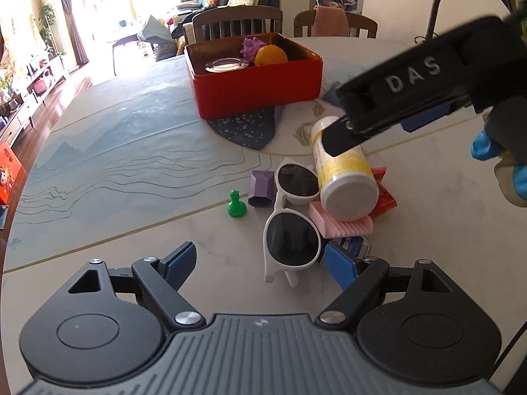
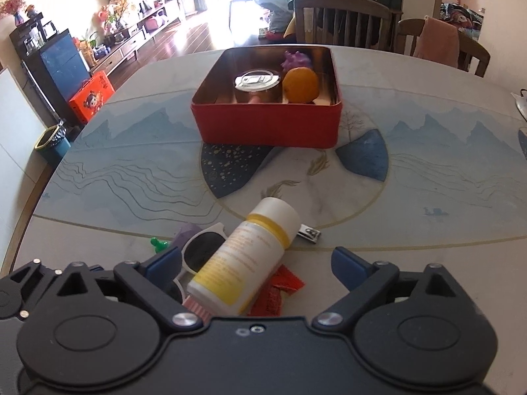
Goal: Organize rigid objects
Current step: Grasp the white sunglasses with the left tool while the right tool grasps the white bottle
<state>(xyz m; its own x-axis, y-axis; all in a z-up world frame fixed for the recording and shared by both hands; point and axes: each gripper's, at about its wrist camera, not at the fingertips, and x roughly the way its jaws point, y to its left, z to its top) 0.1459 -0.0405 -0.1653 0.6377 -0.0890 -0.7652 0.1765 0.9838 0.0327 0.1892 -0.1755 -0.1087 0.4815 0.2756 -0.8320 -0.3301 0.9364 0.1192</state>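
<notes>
A pile of small items lies on the table. White sunglasses (image 1: pixel 291 227) (image 2: pixel 204 250) lean on a white bottle with a yellow label (image 1: pixel 342 171) (image 2: pixel 243 256), which lies on its side over a pink ridged piece (image 1: pixel 346 227) and red packets (image 1: pixel 383 197) (image 2: pixel 280 293). My left gripper (image 1: pixel 262 263) is open, its fingers either side of the near lens. My right gripper (image 2: pixel 257 261) (image 1: pixel 378 128) is open above the bottle, which lies between its fingers without touching the pads. A green pawn (image 1: pixel 235 204) and a purple block (image 1: pixel 262 187) stand to the left.
A red tin (image 1: pixel 260 92) (image 2: pixel 266 125) sits farther back, holding an orange (image 2: pixel 301 84), a purple spiky toy (image 2: pixel 296 59) and a round lidded jar (image 2: pixel 258 82). A nail clipper (image 2: pixel 309 232) lies right of the bottle. Wooden chairs (image 1: pixel 237 21) stand behind the table.
</notes>
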